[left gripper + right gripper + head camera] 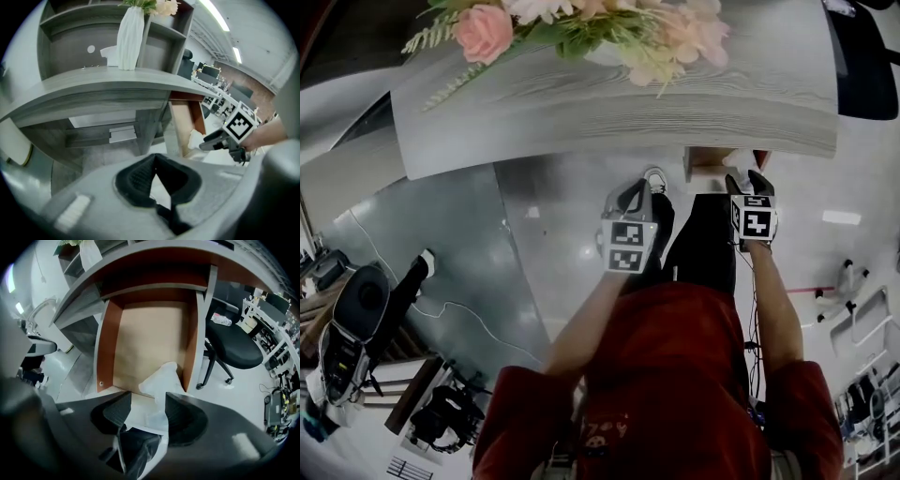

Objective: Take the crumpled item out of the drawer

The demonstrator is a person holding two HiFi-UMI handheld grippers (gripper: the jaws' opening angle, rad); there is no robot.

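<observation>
Noted drawer (pixel 105 348) open below the tabletop (pixel 581 103) edge. Found item (pixel 161 378), white and crumpled, in the drawer's front right corner, close to the right wall. Saw right tool (pixel 147 400) with jaws apart, straddling the item's near end, not clamped. Saw left tool (pixel 154 157) off to the side, jaws together on nothing. Judged step as the grasp, item not yet lifted. Reckoned next move called for closing the right jaws on the item, then drawing up and back clear of the drawer front.
</observation>
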